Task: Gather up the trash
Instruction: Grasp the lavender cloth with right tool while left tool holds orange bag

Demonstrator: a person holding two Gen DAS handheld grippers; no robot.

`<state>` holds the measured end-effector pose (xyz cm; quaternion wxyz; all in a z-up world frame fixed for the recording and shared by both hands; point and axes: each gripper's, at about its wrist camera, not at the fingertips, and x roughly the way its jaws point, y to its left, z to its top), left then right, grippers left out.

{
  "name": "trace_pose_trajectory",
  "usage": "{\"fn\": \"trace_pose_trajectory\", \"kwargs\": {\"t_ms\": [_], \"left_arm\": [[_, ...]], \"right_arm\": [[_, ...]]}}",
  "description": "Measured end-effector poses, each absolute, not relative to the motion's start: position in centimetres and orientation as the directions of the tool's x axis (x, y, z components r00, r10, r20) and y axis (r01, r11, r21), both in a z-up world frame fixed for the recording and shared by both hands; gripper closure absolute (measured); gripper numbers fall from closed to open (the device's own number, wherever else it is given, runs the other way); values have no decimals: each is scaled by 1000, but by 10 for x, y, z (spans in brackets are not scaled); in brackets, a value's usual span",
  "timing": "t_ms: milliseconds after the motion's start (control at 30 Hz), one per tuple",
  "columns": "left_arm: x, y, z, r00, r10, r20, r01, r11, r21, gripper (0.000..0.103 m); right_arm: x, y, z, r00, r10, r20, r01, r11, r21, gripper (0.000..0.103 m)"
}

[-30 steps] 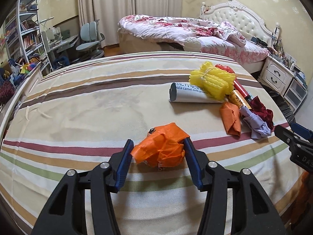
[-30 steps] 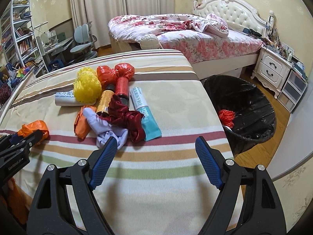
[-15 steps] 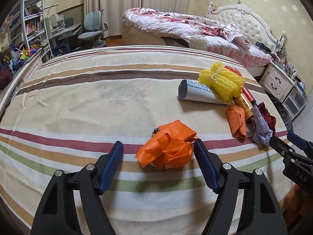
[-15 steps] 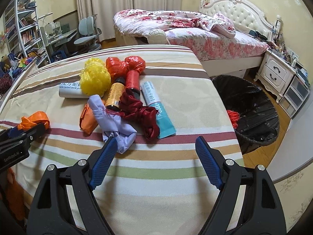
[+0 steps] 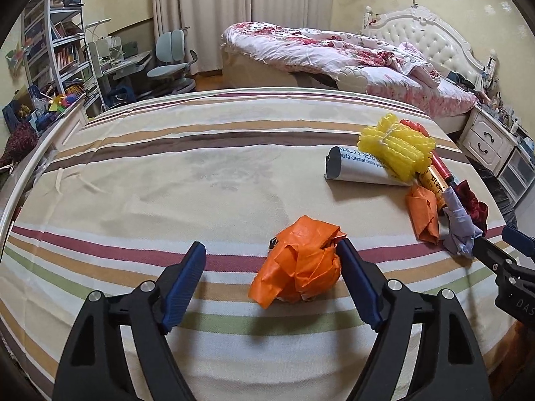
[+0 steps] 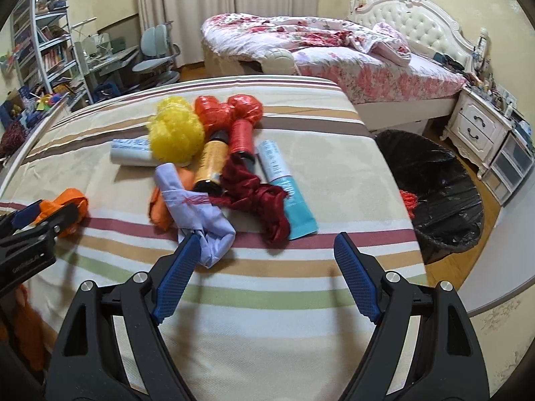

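Since a second ago the left gripper (image 5: 271, 260) has let go of the crumpled orange wrapper (image 5: 299, 269) and spread wide — the wrapper now sits low and centre in the left wrist view, on the striped bedspread (image 5: 167, 180), against the right-hand fingertip and well apart from the left-hand one. Nothing is held. At the right of that frame lies the trash pile: a yellow foam net (image 5: 396, 155) over a white tube (image 5: 362, 172), with a folded orange piece (image 5: 423, 212) just below. In the right wrist view the right gripper (image 6: 264, 254) is also wide open and empty — a pale lilac wad (image 6: 197, 212) touches its left-hand fingertip. A black-lined trash bin (image 6: 441, 197) stands at the right of the frame.
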<state>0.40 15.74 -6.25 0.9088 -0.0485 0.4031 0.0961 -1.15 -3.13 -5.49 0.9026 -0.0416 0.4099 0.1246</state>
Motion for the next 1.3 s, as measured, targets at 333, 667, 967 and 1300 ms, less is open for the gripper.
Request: {"fn": "trace_pose_trajectory", "kwargs": {"t_ms": [333, 667, 967, 1300], "left_arm": [[6, 162, -63, 655, 156, -740, -231, 973, 0, 25], [8, 167, -63, 654, 157, -740, -236, 972, -2, 25], [5, 168, -62, 661, 168, -732, -235, 972, 10, 25], [1, 172, -63, 662, 166, -731, -238, 971, 6, 25]], "right_arm": [[1, -40, -54, 663, 105, -741, -170, 985, -13, 23], [-21, -24, -60, 585, 212, -783, -281, 958, 49, 23], [-39, -10, -55, 591, 261, -763, -334, 940, 62, 33], [-26, 8, -62, 556, 294, -778, -342, 933, 108, 39]]}}
